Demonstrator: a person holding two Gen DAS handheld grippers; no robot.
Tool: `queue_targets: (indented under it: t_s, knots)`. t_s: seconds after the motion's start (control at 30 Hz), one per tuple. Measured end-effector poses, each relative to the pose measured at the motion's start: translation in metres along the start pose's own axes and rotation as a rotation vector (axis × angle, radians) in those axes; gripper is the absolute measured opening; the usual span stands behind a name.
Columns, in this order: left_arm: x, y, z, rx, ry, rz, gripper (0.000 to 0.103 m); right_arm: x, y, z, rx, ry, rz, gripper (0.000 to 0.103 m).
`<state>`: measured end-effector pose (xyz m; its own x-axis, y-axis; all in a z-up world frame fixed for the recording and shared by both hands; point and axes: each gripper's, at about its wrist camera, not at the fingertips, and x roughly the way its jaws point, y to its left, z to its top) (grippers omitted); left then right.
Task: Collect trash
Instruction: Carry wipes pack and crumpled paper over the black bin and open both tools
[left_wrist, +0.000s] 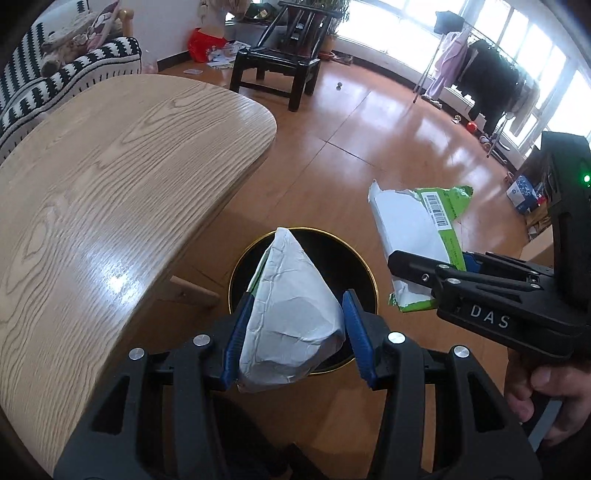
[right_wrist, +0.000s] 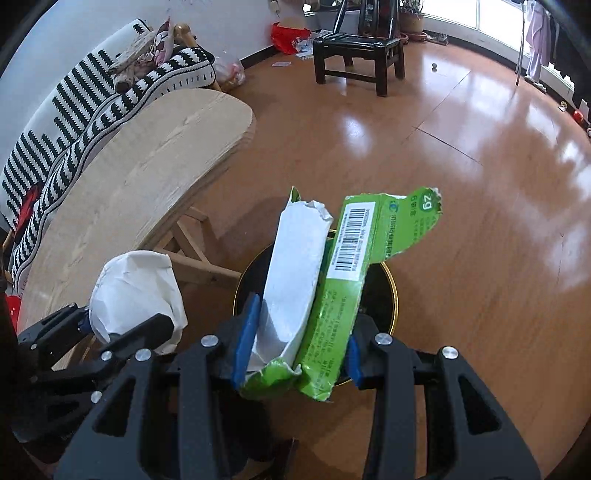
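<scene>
Left gripper (left_wrist: 295, 336): blue pads clamped on a crumpled white paper (left_wrist: 291, 317), one pad on each side; in the left view it sits at 6 o'clock, directly over the bin (left_wrist: 365, 266).
Paper: cone-like, wide end between the pads, narrow tip pointing away from the camera toward 12 o'clock; long axis runs along the fingers. In the right view the same paper (right_wrist: 138, 295) shows at 8 o'clock.
Right gripper (right_wrist: 299, 343): clamped on a torn green wrapper (right_wrist: 332, 306); in the left view this gripper (left_wrist: 443, 273) comes in from 3 o'clock, beside the bin.
Wrapper: long and narrow, torn open so its white inside shows; long axis along the fingers, torn end pointing toward 12 o'clock, over the bin (right_wrist: 391, 291) in the right view.
Writing: a barcode label on the wrapper's green side and "29" near its torn tip; the smaller print is too fine to read. "DAS" in pale letters on the right gripper's body.
Bin: round, black, gold rim, on the wooden floor (left_wrist: 388, 147), next to the table (left_wrist: 110, 177).
Table: pale wood grain, rounded corner, at 9 o'clock in both views.
</scene>
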<state>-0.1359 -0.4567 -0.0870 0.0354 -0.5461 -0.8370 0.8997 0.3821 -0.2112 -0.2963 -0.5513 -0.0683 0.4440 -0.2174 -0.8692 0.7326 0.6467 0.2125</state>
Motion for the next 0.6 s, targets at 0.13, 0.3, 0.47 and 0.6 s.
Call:
queue_targets:
  t_s: [0.13, 0.3, 0.47, 0.6]
  knots:
    - [0.0027, 0.0021, 0.0014, -0.001, 0.000, 0.007, 0.049, -0.0014, -0.0017, 0.0033, 0.003, -0.008, -0.001, 0.041]
    - [0.0028, -0.0017, 0.0030, 0.008, -0.010, 0.023, 0.049, -0.0016, -0.0014, 0.0059, 0.011, -0.012, -0.008, 0.045]
    - [0.0009, -0.0047, 0.0055, 0.008, -0.028, 0.064, 0.080, -0.0058, -0.0054, 0.0079, 0.037, -0.030, -0.018, 0.061]
    - [-0.0011, -0.0028, 0.0066, -0.007, -0.031, 0.057, 0.083, -0.0102, -0.0057, 0.0090, 0.032, -0.036, -0.023, 0.071]
